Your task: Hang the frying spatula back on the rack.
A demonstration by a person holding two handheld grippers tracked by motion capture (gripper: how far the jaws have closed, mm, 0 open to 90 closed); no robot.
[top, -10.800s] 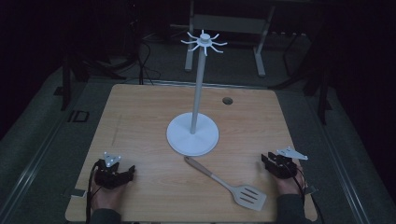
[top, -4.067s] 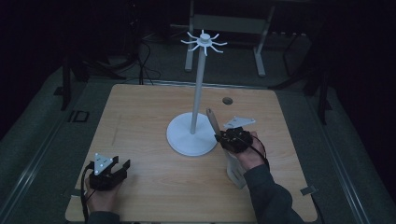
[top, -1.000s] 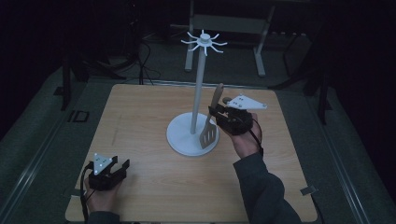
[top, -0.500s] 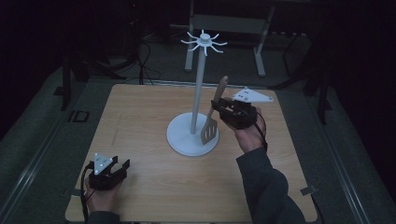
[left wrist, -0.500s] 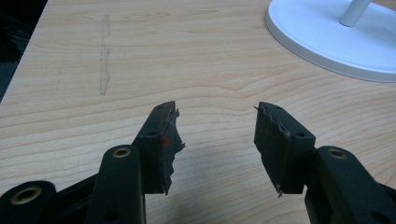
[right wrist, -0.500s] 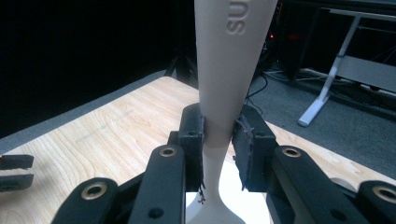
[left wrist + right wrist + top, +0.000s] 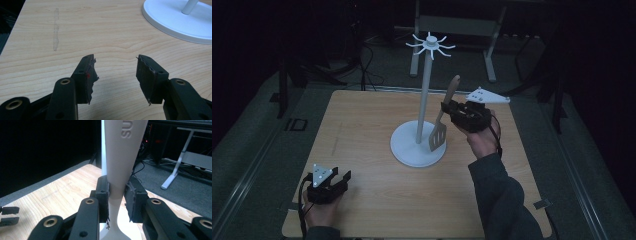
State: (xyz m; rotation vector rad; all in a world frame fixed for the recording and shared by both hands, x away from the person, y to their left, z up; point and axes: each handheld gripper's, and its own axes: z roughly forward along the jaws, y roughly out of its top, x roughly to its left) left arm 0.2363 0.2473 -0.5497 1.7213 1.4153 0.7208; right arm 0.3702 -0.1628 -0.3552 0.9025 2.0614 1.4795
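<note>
With the right gripper (image 7: 451, 111) clamped on the slotted spatula's (image 7: 440, 131) handle, the spatula hangs blade-down beside the white hook stand (image 7: 424, 95) — the hanging step is under way. Next, I judge, lift the handle end to a hook. The left gripper (image 7: 343, 178) rests on the counter (image 7: 362, 120), jaws apart and empty.

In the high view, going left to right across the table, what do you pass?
Left gripper, open and low at the table's near left corner → white stand with hooks on top → spatula, handle up, blade hanging over the stand's base → right gripper, shut on the spatula's handle.
</note>
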